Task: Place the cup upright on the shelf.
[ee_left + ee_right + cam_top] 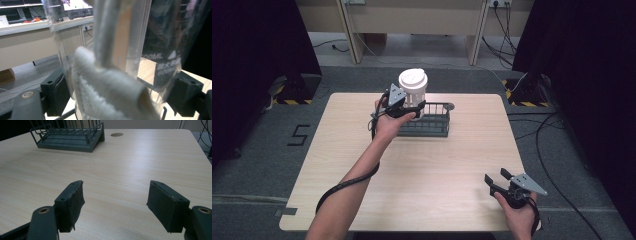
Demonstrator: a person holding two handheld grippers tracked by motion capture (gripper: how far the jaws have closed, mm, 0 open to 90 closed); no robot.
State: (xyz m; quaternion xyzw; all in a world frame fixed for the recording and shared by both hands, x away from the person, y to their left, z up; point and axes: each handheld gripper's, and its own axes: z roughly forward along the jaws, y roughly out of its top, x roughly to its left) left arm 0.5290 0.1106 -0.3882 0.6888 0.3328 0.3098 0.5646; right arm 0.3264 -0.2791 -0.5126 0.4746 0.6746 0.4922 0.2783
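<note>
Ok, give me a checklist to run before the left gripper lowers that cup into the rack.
1. Left gripper shut on the clear lidded cup: ok, its fingers press both sides of the wall.
2. Cup upright: ok in the high view.
3. White lid on: ok.
4. Cup over the dark wire rack: ok, at its left end.
5. Rack slot beneath free: cannot tell, the cup and hand hide it.
6. Right gripper out of the way: ok, open at the near right table corner.
</note>
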